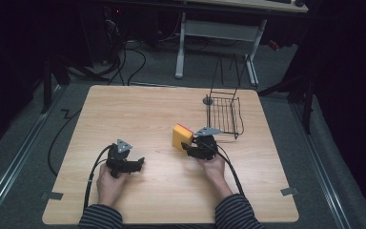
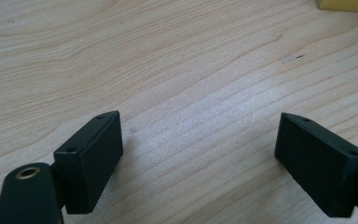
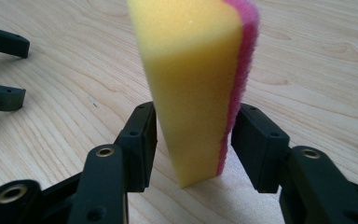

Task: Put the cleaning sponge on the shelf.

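Across the middle of the high view lies a light wooden table (image 1: pixel 138 109), its grain plain and bearing no readable writing, label or brand. Behind it, on the grey floor, stands the white frame of another desk (image 1: pixel 219 33). Toward the table's far right corner sits a black wire basket (image 1: pixel 225 114) with its tall wire handle raised. A person's two hands in striped sleeves come in from the near edge. The right claw (image 1: pixel 189 145) sits just near of the basket and grips a yellow sponge (image 1: pixel 181 136) with a pink scouring face; in the right gripper view the sponge (image 3: pixel 196 88) stands on edge between the two black jaws, which press against its yellow side and its pink side, its lower end close to the wood. The left claw (image 1: pixel 139 162) rests low over the table's near left part, well apart from the sponge; in the left gripper view its jaws stand wide apart with only bare wood between them, and a yellow corner of the sponge (image 2: pixel 347 4) shows at the top right.
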Action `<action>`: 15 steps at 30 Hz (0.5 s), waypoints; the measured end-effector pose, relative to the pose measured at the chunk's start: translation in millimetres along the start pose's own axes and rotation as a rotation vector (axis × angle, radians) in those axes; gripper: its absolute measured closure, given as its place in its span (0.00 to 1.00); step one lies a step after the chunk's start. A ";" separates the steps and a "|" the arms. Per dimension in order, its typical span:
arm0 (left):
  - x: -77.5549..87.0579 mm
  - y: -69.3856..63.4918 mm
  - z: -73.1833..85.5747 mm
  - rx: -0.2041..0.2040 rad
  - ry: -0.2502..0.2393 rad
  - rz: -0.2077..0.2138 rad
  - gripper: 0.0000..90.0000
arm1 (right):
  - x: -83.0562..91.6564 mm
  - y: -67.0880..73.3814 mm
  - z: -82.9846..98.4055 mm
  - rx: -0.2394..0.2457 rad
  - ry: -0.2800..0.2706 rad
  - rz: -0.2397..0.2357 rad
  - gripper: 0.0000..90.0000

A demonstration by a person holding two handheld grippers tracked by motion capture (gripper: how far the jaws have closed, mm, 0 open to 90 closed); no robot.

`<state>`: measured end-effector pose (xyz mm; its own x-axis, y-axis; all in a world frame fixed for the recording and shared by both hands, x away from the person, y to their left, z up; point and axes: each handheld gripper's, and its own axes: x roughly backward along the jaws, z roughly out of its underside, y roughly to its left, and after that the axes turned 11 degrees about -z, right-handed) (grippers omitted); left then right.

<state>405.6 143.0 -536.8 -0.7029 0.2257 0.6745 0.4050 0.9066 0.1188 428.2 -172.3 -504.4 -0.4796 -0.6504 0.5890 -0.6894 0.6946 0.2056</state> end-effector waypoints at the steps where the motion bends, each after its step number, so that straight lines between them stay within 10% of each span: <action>1: 0.0 0.0 0.0 0.000 0.000 0.000 0.18 | 0.0 0.0 0.0 0.000 0.000 0.000 0.59; 15: 0.0 0.1 0.0 0.000 0.000 0.001 0.18 | 5.2 4.0 -1.0 0.025 -0.003 -0.007 0.66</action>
<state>405.7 143.1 -536.7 -0.7025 0.2264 0.6747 0.4056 0.9064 0.1181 423.4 -172.6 -499.7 -0.4765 -0.6564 0.5849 -0.7064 0.6819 0.1898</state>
